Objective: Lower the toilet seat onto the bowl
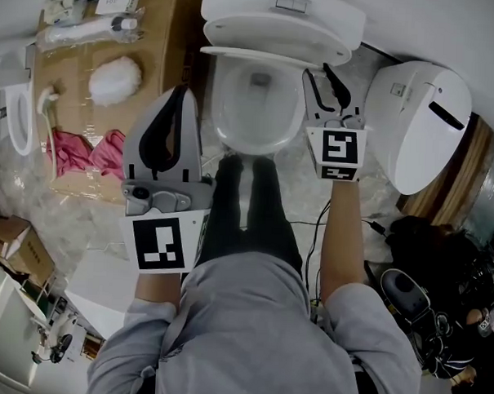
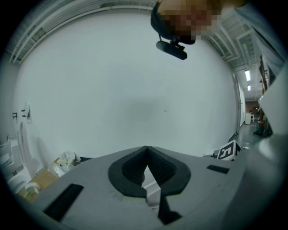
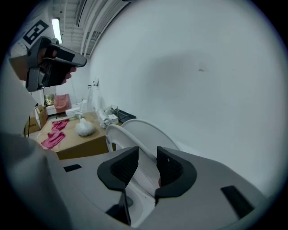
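The white toilet (image 1: 274,34) stands at the top of the head view, its seat and lid (image 1: 278,40) raised against the tank and the bowl (image 1: 249,106) uncovered. My right gripper (image 1: 330,83) is at the bowl's right side, just below the raised seat's right end. Its jaws are open, and in the right gripper view (image 3: 146,161) the upright seat rim (image 3: 118,133) and the lid show through the gap; no pad presses on them. My left gripper (image 1: 173,119) hangs left of the bowl, shut on nothing (image 2: 146,150), facing a bare white wall.
A second white toilet lid unit (image 1: 422,118) lies right of the bowl. At the left a cardboard sheet (image 1: 77,70) carries a pink cloth (image 1: 92,151), a white puff (image 1: 115,80) and packets. The person's dark trouser legs (image 1: 246,212) stand before the bowl. Cables cross the floor at right.
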Demonstrator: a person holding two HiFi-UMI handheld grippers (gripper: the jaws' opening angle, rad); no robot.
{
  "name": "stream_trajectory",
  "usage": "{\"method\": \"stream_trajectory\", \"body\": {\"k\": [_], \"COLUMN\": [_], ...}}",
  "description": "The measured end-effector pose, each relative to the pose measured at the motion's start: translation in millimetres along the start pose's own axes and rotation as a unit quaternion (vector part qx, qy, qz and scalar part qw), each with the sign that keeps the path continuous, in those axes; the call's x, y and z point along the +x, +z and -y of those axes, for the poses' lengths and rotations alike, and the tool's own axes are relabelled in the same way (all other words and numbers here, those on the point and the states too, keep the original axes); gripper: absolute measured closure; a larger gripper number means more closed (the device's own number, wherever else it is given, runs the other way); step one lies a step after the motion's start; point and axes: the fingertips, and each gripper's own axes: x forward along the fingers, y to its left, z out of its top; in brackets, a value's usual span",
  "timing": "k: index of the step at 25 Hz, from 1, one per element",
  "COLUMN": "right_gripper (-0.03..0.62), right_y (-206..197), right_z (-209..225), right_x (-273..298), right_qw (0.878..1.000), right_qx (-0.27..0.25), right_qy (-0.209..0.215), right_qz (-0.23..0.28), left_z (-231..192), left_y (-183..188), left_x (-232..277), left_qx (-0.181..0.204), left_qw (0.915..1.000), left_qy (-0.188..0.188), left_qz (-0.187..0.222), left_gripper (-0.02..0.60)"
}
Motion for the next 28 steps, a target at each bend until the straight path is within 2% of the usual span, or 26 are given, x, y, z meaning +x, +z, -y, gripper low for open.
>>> {"method": "stream_trajectory", "body": {"k": [13, 28], "right_gripper": [0.479, 0.476], "right_y": [-26.8, -77.6], "right_z": [-34.1, -87.7], "right_x": [-37.4, -78.5], "right_qw": [1.000, 0.998], "right_qx": [0.001, 0.011], "right_qy": [0.014, 0.035], "right_qz": [-0.016, -0.057], "left_z": [17.2, 21.4], "left_y": [-8.8, -24.6], "left_x": [-27.5, -52.4], "left_qx": [0.006, 0.005], "left_qw": [0.9999, 0.9997], "left_qy": [-0.011, -0.023], "left_qz": [0.002, 0.002], "left_gripper": [0.582, 0.581]}}
